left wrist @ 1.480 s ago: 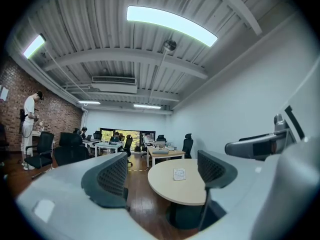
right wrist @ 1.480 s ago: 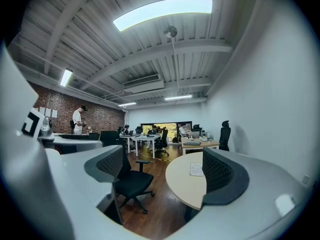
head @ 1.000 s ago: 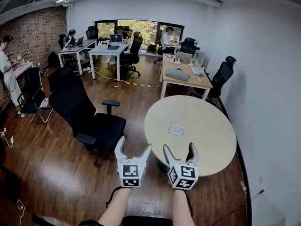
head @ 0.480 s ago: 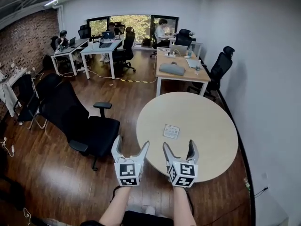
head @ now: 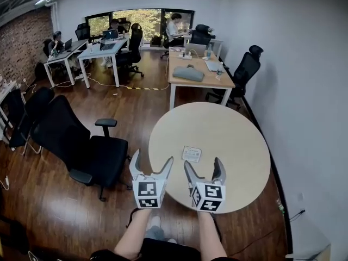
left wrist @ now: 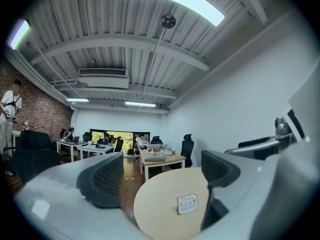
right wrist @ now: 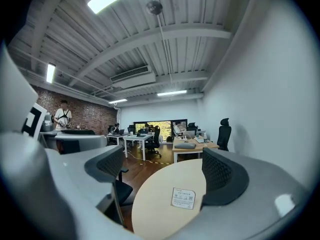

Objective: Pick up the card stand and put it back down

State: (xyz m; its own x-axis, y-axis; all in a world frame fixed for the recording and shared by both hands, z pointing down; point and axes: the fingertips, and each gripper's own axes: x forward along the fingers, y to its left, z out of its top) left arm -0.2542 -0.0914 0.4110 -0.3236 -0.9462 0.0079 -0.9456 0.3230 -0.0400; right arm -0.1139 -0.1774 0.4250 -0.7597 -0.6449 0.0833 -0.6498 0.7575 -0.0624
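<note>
Now your left gripper [head: 152,159] and right gripper [head: 202,165] hover at the near edge of the table [head: 228,126], jaws spread and empty, the left's having just been opening, card stand [head: 191,154] on the table just beyond them.

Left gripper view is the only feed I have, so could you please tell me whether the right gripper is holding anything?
Observer: No. The right gripper is open with nothing between its jaws; the card stand sits on the table beyond it.
Operator: Thank you. Which gripper is the stand nearer to?
Observer: From the head view, the right one. The stand lies just ahead of its left fingertip. The left gripper is off to the stand's left; its jaws have just been opening and hold nothing.
Operator: Does either gripper touch the stand?
Observer: No, from above both are short of it.
</note>
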